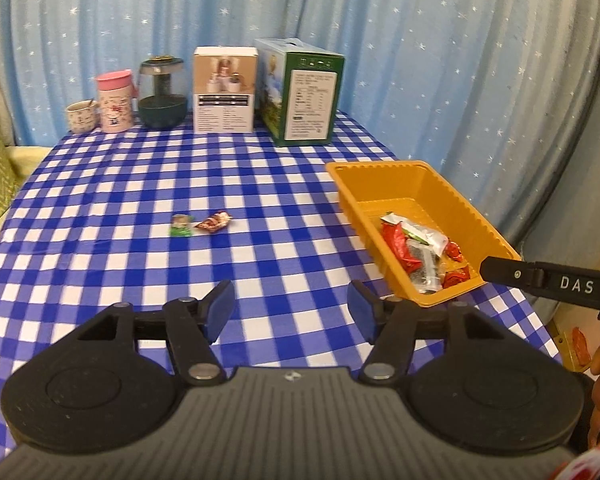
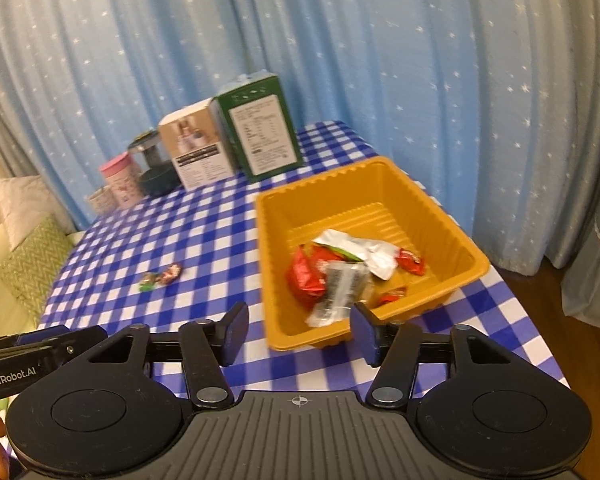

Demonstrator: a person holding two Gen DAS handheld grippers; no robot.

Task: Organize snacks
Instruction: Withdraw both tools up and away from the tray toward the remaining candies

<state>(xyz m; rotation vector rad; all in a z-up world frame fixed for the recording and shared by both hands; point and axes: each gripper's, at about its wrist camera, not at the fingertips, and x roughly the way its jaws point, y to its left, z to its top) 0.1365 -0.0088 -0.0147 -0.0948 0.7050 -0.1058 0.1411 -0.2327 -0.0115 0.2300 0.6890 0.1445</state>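
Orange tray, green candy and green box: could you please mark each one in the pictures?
orange tray [image 2: 452,220], right wrist view, on its right inner wall.
green candy [image 1: 181,226], left wrist view, on the wrapper's middle.
green box [image 1: 310,100], left wrist view, on its white label.

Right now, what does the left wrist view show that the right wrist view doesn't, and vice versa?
Only left: the open left gripper with nothing between its fingers.
Only right: the open, empty right gripper, green zigzag cushion, wooden floor.
Both: orange plastic tray of snack packets, two loose wrapped candies on the blue checked tablecloth, green carton.
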